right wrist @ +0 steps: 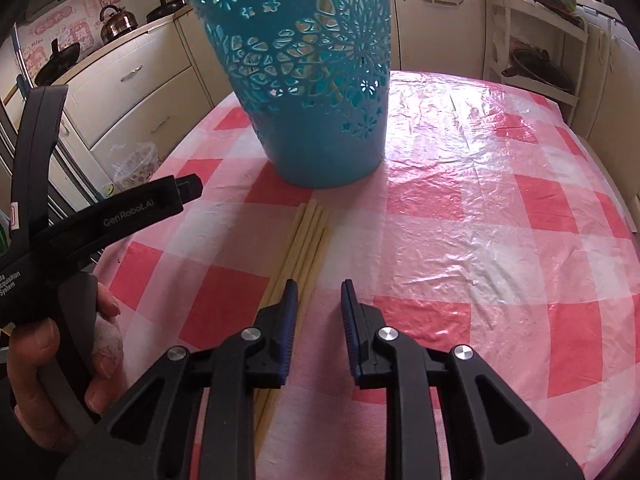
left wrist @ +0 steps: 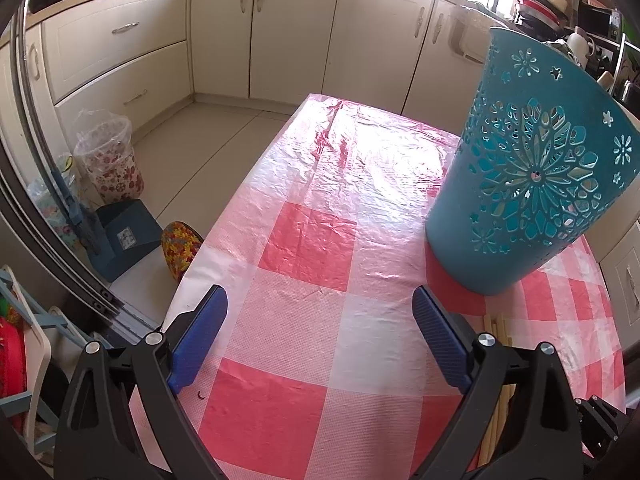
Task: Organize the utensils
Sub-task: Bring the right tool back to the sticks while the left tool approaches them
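Observation:
A teal cut-out plastic holder [right wrist: 316, 80] stands upright on the red-and-white checked tablecloth [right wrist: 480, 220]; pale sticks show through its holes. A bunch of several pale wooden chopsticks [right wrist: 306, 240] lies flat in front of it, pointing at its base. My right gripper [right wrist: 319, 292] is open and empty, low over the near end of the chopsticks, its left finger above them. My left gripper [left wrist: 320, 316] is wide open and empty over the cloth, left of the holder [left wrist: 532, 168]; the chopsticks [left wrist: 498, 328] lie beside its right finger.
Cream kitchen cabinets [left wrist: 288, 32] ring the table. A flowered bin [left wrist: 110, 160], a blue box [left wrist: 128, 236] and a patterned slipper [left wrist: 180, 248] sit on the floor left of the table. A hand holds the left gripper's handle [right wrist: 92, 232].

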Action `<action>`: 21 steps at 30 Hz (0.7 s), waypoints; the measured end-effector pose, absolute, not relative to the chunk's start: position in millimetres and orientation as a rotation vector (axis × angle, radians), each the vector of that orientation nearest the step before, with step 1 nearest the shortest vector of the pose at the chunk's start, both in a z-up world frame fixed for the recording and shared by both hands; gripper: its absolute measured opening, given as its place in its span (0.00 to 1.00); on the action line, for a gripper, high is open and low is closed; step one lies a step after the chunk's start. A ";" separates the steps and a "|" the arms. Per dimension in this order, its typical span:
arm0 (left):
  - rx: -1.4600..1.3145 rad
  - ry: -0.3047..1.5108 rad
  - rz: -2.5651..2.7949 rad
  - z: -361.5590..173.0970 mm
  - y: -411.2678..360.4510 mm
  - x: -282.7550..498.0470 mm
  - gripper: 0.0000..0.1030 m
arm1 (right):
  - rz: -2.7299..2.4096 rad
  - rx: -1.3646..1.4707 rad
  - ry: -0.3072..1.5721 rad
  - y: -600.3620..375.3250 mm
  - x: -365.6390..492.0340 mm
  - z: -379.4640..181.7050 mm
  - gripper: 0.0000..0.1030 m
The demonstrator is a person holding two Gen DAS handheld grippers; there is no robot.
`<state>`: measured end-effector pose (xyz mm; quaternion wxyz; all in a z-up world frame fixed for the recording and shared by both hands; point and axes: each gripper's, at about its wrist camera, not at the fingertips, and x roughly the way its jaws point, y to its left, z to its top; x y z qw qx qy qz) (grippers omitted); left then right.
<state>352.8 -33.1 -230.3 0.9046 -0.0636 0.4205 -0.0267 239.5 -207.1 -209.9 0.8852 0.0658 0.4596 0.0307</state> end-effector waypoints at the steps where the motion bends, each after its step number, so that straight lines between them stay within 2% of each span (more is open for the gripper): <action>1: -0.132 0.869 -0.056 -230.4 -33.0 352.6 0.87 | 0.059 0.132 0.955 -209.2 238.9 -211.3 0.15; 3: -0.132 0.869 -0.057 -230.5 -33.3 352.7 0.87 | 0.057 0.112 0.957 -208.5 238.8 -212.2 0.11; 11: -0.111 0.842 -0.120 -227.4 -40.3 347.3 0.87 | 0.046 0.024 0.954 -229.0 230.2 -210.7 0.10; 21: 0.175 0.879 -0.296 -228.3 -108.5 312.1 0.87 | 0.046 0.227 0.925 -279.0 220.2 -212.0 0.11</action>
